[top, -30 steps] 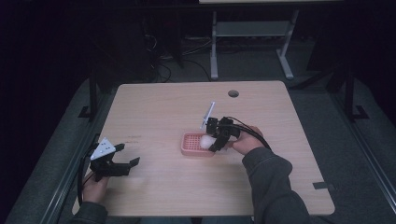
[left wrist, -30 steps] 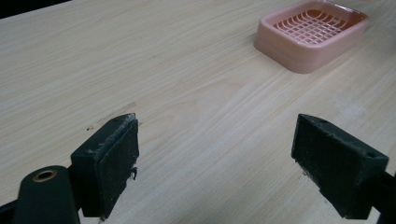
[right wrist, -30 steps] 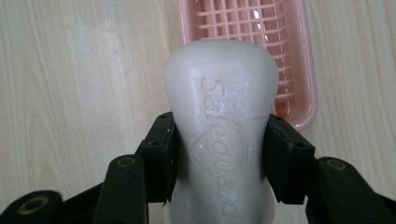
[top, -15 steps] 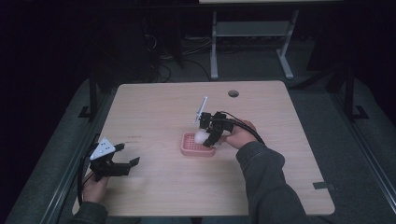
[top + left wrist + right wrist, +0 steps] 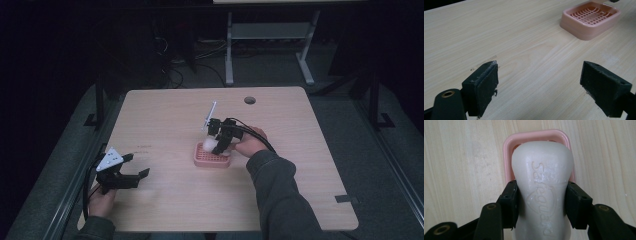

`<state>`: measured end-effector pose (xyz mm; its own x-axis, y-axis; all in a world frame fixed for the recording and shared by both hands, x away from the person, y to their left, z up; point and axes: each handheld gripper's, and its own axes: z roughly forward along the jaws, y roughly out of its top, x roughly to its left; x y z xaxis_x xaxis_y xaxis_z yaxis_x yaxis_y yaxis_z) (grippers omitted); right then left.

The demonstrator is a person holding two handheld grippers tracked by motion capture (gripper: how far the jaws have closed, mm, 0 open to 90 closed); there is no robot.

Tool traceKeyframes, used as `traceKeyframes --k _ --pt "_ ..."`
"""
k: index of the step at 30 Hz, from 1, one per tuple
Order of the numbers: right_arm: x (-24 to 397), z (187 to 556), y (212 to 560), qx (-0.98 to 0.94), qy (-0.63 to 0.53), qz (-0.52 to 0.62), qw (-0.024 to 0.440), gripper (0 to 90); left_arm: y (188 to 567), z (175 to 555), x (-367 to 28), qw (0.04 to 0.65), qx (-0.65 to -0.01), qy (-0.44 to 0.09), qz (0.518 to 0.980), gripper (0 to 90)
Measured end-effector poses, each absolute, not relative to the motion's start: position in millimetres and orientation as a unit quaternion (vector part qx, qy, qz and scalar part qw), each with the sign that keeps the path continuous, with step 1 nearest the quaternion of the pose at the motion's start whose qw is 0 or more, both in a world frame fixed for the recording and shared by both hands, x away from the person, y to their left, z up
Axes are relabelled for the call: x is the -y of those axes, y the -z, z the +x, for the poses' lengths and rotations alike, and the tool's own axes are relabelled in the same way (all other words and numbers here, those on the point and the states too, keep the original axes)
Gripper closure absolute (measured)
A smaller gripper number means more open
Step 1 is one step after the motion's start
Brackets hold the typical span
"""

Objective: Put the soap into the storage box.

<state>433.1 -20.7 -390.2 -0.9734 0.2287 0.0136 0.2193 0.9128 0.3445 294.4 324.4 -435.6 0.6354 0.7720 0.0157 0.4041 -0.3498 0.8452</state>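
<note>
Nearest the person, the left tool (image 5: pixel 131 175) rests at the front left corner of the counter (image 5: pixel 165 107), its jaws spread wide with nothing between them, the bare wood showing through the gap in the left gripper view; it looks parked out of the way, since the work sits with the other hand; farther in, near the middle of the counter, the right tool (image 5: pixel 541 201) is clamped on a white bar of soap (image 5: pixel 544 195), its black pads pressing the bar's two long sides about halfway along, so the rounded front end sticks out free; that grip seems chosen to let the free end go down first; the embossed word "Safeguard" reads along the bar's top face, with a shield-shaped mark pressed beneath it; just beyond and under the soap lies the pink soap dish (image 5: pixel 510 142), its slatted grid (image 5: pixel 590 13) empty, and the bar hangs over its opening, apparently about to be set down inside.
</note>
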Motion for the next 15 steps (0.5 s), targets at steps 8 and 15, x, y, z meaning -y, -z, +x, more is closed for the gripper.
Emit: traceKeyframes --k 8,15 --pt "14 436 398 -0.979 -0.171 0.115 0.006 48.8 436 294 -324 0.433 -0.370 -0.212 0.794 14.4" --pt "10 440 408 -0.979 -0.165 0.119 0.006 48.8 436 295 -324 0.435 -0.371 -0.211 0.793 14.4"
